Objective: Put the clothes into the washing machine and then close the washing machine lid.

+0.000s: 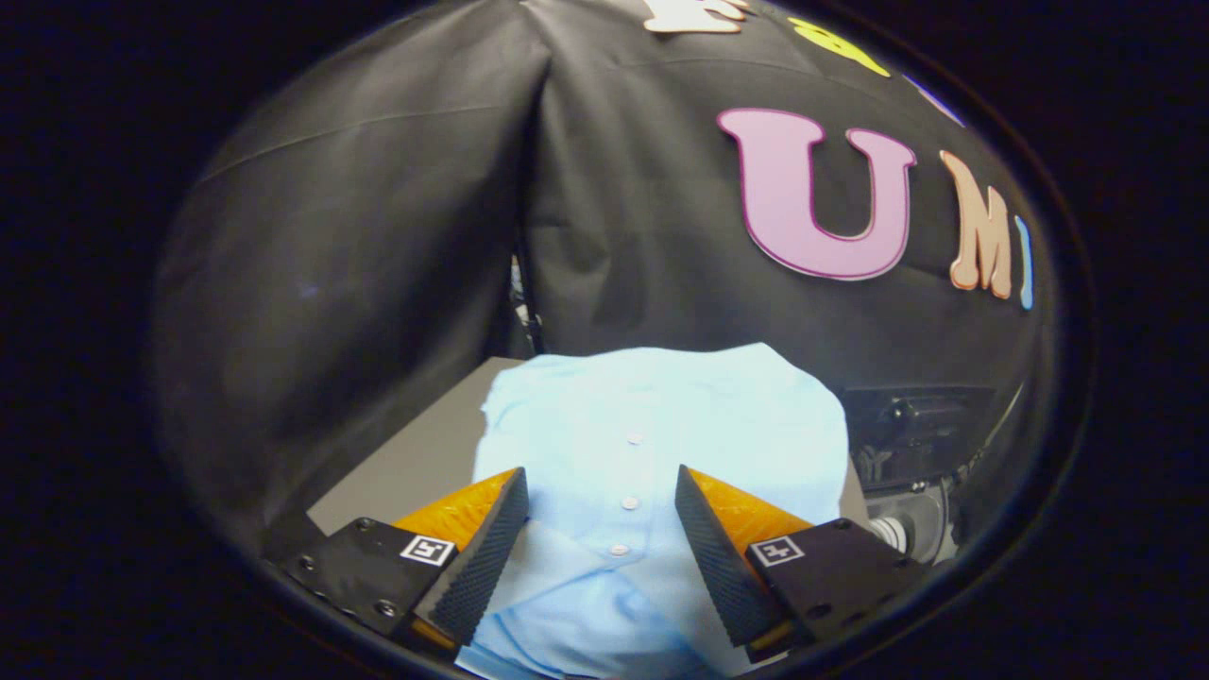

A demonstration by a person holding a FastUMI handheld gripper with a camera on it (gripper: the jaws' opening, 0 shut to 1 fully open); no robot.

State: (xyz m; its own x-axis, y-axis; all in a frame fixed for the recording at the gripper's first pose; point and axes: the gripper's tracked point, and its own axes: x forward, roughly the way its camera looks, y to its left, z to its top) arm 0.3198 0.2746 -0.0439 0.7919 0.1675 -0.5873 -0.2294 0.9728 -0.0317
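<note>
A light blue buttoned shirt (661, 425) lies folded on a grey table top (416, 463), its button row running straight between my fingers. My gripper (601, 486) is open and hovers over the near part of the shirt, one finger on each side of the buttons, with nothing pressed between them. The collar end of the shirt lies below the fingers, closest to me.
Black cloth walls rise close behind and to the left of the table. A dark machine with black and grey parts (911, 453) stands right of the shirt, past the table's edge. Bare grey table shows left of the shirt.
</note>
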